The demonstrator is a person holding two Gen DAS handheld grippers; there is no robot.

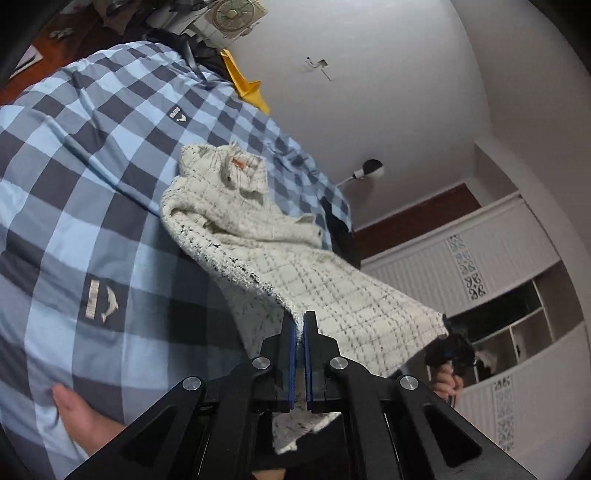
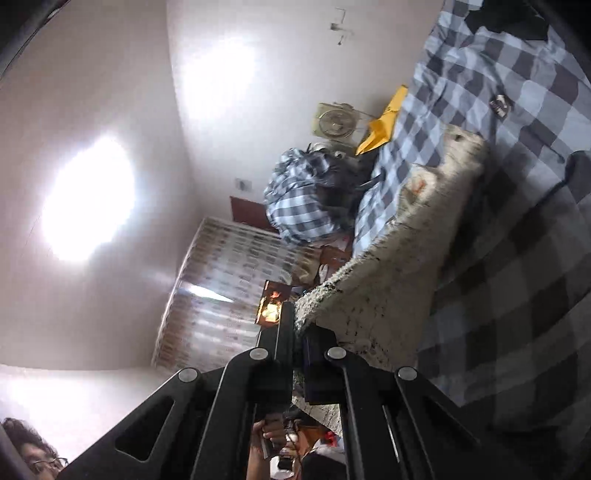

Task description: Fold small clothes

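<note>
Seen from the left wrist, the left gripper point(image 1: 303, 325) has its black jaws with blue pads clamped on the hem of a cream garment point(image 1: 280, 251), a nubby woven piece crossed by thin dark check lines and frayed dark at one edge, with a small orange label at its collar; the cloth stretches in a taut band from the pinched hem across a bedspread point(image 1: 92, 177) of soft blue, grey and navy squares printed with small dolphin patches; its far corner is caught by the right gripper point(image 1: 448, 328), a person's hand wrapped round the handle below; a bare foot point(image 1: 81, 417) rests on the bedspread at lower left; a yellow folded item point(image 1: 247, 83) and a fan point(image 1: 231, 14) lie beyond the bed against the white wall, and white louvred cupboards point(image 1: 509, 236) fill the right; from the right wrist, blurred, the right gripper point(image 2: 295, 325) is closed on a fuzzy corner of the same garment, which sags in a long fold along the bedspread's edge; a bundled checked cloth point(image 2: 299, 199) and patterned curtain point(image 2: 229, 280) sit behind, with glare on the wall.
</note>
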